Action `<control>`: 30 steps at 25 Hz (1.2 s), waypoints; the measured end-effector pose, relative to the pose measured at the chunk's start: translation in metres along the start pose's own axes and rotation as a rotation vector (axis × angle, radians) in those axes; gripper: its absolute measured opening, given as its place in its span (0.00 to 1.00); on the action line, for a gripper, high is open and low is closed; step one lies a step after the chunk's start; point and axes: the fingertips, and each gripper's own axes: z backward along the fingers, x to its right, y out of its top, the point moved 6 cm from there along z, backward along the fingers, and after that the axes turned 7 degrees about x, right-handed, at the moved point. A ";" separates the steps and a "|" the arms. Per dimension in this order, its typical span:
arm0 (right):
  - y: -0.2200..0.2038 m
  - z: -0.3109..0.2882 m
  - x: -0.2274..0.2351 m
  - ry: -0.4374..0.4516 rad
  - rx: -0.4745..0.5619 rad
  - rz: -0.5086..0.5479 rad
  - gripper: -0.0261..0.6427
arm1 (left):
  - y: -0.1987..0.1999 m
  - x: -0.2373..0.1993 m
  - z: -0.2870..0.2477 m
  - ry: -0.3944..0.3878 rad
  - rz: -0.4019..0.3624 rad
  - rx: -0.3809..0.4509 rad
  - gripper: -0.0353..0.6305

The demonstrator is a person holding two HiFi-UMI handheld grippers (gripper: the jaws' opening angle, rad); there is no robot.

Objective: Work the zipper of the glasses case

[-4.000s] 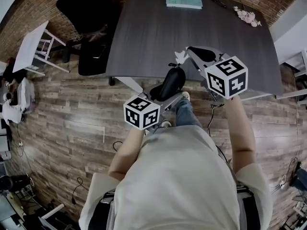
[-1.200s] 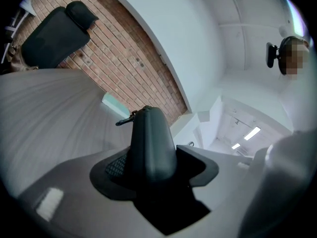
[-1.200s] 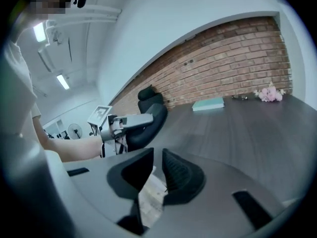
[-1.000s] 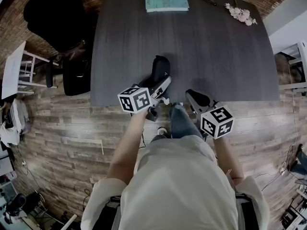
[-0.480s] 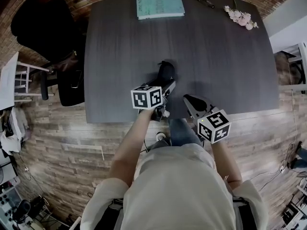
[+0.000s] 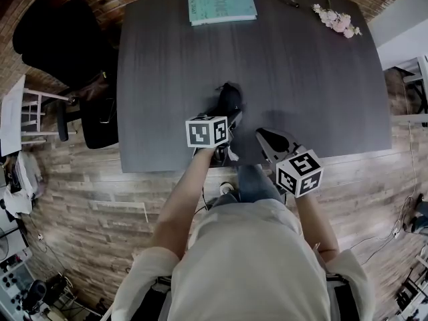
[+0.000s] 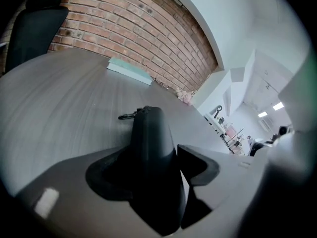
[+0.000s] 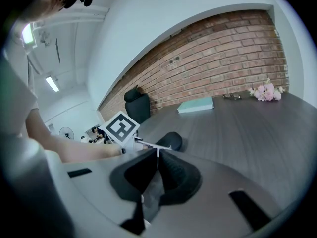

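Glasses case: pinched near tabletop edge by left hand-held gripper (presumably steadied for zipping); right hand-held gripper pressed together, empty.

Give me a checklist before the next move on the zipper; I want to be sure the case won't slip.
1. Left gripper holds the glasses case: ok, its fingers press on both sides.
2. Right gripper free for the zipper: ok, fingers together, nothing between them.
3. Zipper pull found: cannot tell; a small clip shows at the case's far end, but the zipper line is not readable.
4. Case resting on the table: cannot tell; it is over the near edge.
5. Book and flowers out of the way: ok, at the far edge.
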 end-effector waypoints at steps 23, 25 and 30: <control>-0.006 0.056 -0.061 -0.002 0.107 0.076 0.06 | -0.015 0.028 0.129 -0.016 0.038 0.249 0.49; -0.010 0.065 -0.072 -0.001 0.128 0.074 0.05 | -0.025 0.040 0.148 -0.025 0.026 0.270 0.41; -0.019 0.086 -0.099 0.016 0.164 0.086 0.05 | -0.046 0.063 0.197 -0.027 0.025 0.346 0.21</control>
